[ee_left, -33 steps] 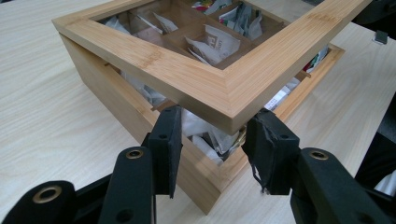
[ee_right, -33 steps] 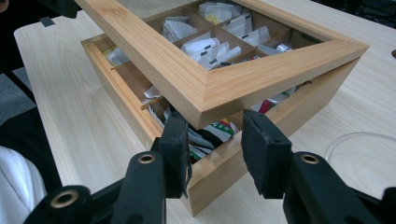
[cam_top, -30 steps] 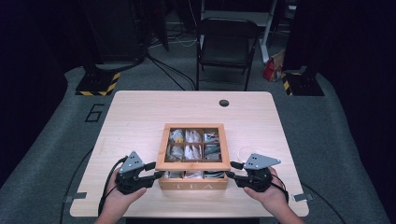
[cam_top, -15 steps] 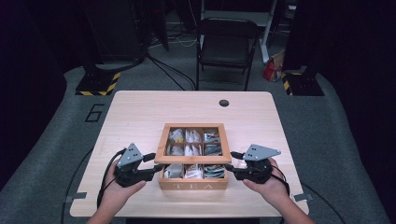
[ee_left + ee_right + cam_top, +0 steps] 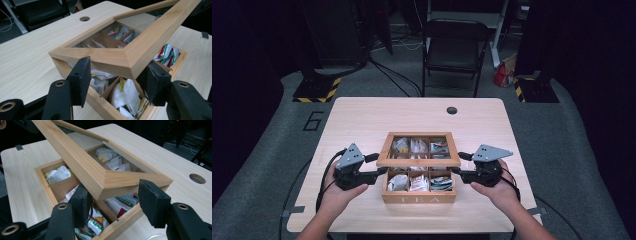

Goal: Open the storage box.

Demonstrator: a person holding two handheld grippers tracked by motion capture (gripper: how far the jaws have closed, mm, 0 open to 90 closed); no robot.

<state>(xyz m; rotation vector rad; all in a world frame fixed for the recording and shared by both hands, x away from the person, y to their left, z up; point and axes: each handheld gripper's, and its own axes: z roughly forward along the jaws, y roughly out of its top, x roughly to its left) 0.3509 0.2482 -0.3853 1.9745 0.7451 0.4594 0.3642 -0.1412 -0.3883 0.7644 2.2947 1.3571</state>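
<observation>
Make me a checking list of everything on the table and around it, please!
Surface: pale wooden table with a round hole near its far edge.
Job's things: wooden tea box marked TEA, with packets in its compartments; its glass-paned lid is lifted at the front and tilted.
Clutter: nothing seen.
Grippers: left claw and right claw each sit at a front corner of the lid; their jaws have just been opening, with the corner between them. Whether the pads press on the wood is unclear.
Cables: black cable loops from the left claw; more lie on the floor behind.
Surroundings: black folding chair beyond the table, grey floor mat, dark room.
</observation>
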